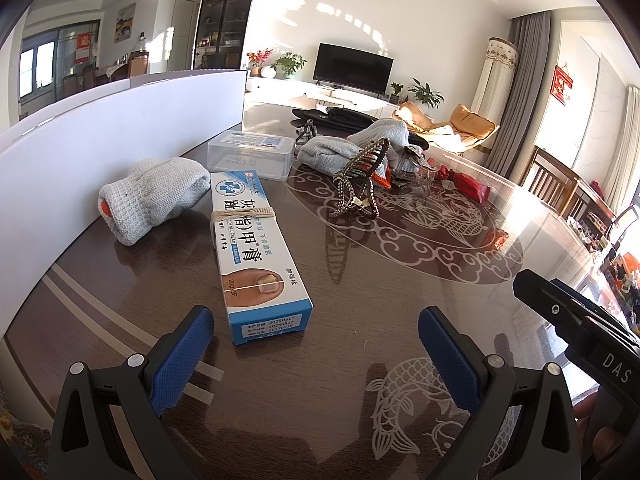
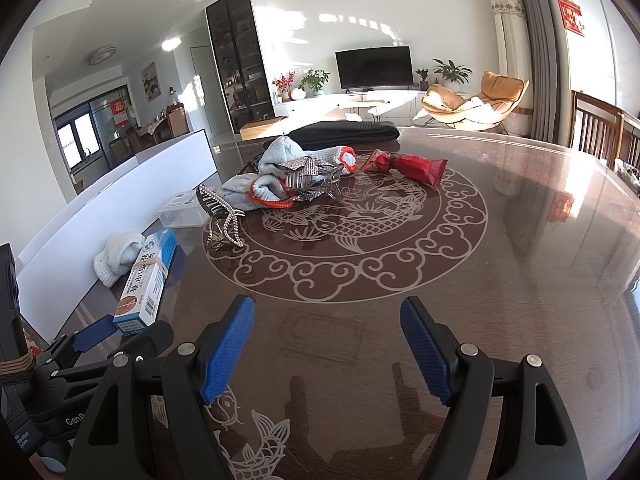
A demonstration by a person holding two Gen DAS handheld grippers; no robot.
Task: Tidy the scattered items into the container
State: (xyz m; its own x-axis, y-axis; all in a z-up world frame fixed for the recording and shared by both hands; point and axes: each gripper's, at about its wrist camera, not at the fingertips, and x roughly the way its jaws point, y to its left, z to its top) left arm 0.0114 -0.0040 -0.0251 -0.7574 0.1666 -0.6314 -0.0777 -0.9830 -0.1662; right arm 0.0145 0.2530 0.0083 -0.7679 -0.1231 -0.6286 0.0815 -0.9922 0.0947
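nothing tidied yet, by the look — cream box (image 1: 256, 256), gloves (image 1: 154, 200), hair claws (image 1: 360, 184), red wrappers (image 2: 404, 166) all loose on counter (image 2: 520, 240). clear container (image 1: 252, 156) closed beside cream box. left hand-held gripper (image 1: 316, 360) and right hand-held gripper (image 2: 328, 352) both released, empty.

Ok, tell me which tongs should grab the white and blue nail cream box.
Left tongs: open, the white and blue nail cream box directly ahead. Right tongs face bare table.
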